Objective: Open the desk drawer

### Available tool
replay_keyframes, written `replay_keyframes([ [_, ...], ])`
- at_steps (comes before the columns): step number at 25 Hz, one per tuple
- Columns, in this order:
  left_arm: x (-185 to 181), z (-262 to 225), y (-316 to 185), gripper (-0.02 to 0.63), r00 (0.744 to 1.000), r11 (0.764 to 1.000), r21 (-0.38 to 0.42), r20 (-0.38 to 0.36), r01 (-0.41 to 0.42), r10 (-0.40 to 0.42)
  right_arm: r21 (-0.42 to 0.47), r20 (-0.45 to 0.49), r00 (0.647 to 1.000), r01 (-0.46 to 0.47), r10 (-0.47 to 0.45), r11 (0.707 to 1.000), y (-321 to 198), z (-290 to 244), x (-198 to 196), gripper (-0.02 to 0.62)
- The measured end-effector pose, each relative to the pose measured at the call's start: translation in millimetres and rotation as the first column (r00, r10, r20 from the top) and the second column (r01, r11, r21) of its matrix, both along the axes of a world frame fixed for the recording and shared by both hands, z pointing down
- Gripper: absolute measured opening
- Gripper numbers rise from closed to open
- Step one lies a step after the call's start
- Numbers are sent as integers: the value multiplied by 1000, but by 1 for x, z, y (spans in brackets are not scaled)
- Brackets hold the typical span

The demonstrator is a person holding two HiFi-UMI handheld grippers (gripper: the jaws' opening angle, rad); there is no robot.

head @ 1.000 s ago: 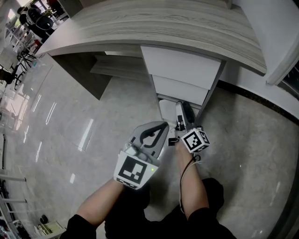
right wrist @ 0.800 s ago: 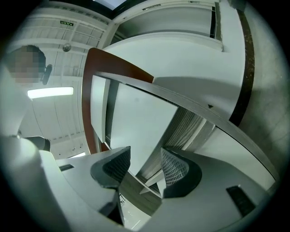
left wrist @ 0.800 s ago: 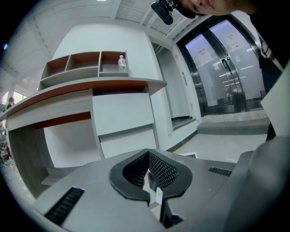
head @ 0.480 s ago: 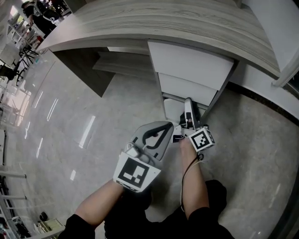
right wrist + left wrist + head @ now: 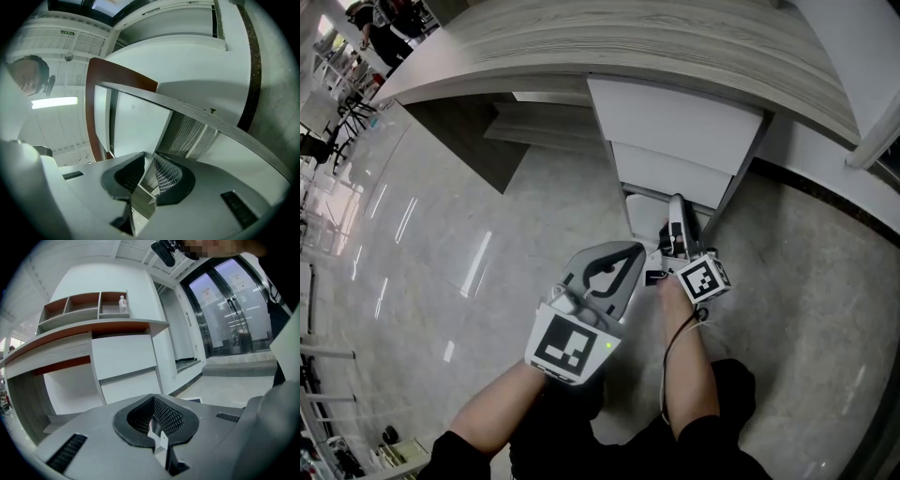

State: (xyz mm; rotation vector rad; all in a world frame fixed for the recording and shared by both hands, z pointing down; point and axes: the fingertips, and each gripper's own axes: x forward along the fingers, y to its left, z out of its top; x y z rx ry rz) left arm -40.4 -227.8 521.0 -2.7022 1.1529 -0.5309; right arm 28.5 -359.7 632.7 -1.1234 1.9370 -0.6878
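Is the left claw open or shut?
Shut. In the left gripper view the left claw has its jaws pressed together, with nothing between them.

- Head view: high up, faces steeply down; desk [image 5: 656, 47], drawers [image 5: 675, 141], floor [image 5: 441, 234] in frame.
- L gripper view: low, approx. level, faces drawers from further back.
- R gripper view: v. close to drawers, tilted up, rolled sideways.
- Shared, all 3: drawers.
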Motion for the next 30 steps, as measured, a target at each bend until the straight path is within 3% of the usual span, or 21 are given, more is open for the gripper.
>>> replay_keyframes([
  [14, 1, 3, 3, 3, 999, 1000, 11, 40, 3, -3, 11, -24, 1000, 16, -16, 1000, 32, 4, -9, 43],
  [20, -11, 6, 0, 3, 995, 1000, 20, 95, 13, -15, 14, -77, 997, 31, -30, 999, 32, 4, -10, 48],
  [23, -12, 0, -3, 3, 990, 999, 35, 144, -18, 13, -6, -170, 982, 77, -77, 997, 37, 11, -20, 86],
  [25, -10, 0, -5, 3, 973, 997, 50, 229, -54, 41, -40, -273, 955, 109, -115, 993, 49, 21, -31, 87],
  [28, -8, -5, -17, 5, 918, 989, 104, 392, -108, 59, -77, -429, 888, 149, -168, 986, 72, 35, -47, 84],
  [30, -6, -10, -31, 8, 888, 987, 90, 454, -133, 78, -83, -484, 852, 184, -201, 979, 85, 39, -56, 80],
])
